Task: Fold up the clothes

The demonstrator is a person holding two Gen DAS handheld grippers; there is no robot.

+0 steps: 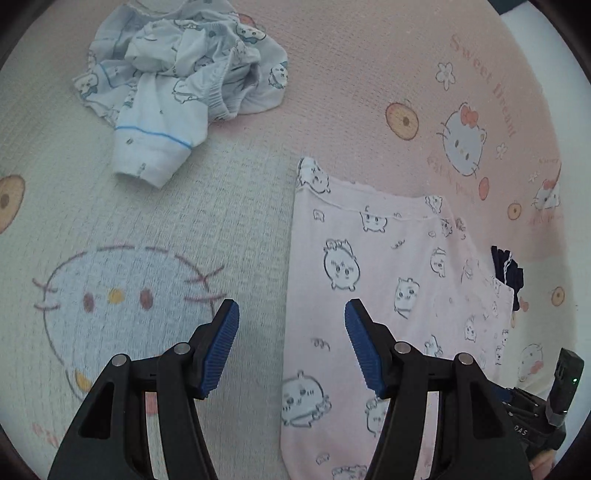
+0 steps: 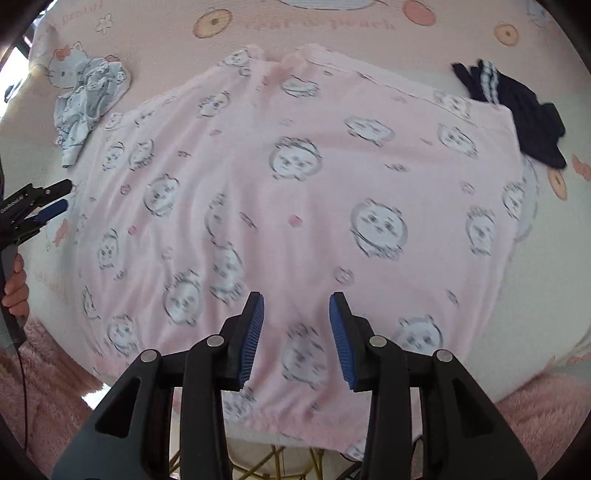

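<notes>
While my left gripper (image 1: 291, 343) hangs over the bed cover (image 1: 229, 206), its jaws are spread wide with nothing between them. Through the left wrist camera the gap frames the left edge of the pink garment (image 1: 388, 295), which lies flat on the cover, printed with small white cartoon faces. Up and to the left, well apart from it, sits a crumpled light-blue garment (image 1: 177, 74) with the same sort of print, one blue-striped cuff trailing toward me. A dark navy piece (image 1: 508, 267) pokes out at the pink garment's far right edge, touching it. Low on the right I see part of my right gripper's black body (image 1: 532, 406).

Through the right wrist camera, my right gripper (image 2: 295, 339) is over the near hem of the pink garment (image 2: 295, 177), jaws likewise spread and gripping nothing; the cloth shows between the blue pads (image 2: 253, 339). The garment is laid out broad across the bed cover (image 2: 369, 22), its near hem reaching the cover's edge, and the picture is somewhat blurred. The light-blue garment (image 2: 88, 99) lies at the upper left, apart from the pink one. The navy piece (image 2: 528, 110), with white stripes, rests at the pink garment's upper right corner. At the left rim my left gripper (image 2: 51, 206) reaches in beside the pink cloth, with my hand (image 2: 16, 288) on its handle. A fluffy pink rug (image 2: 546, 417) shows below the bed edge.
</notes>
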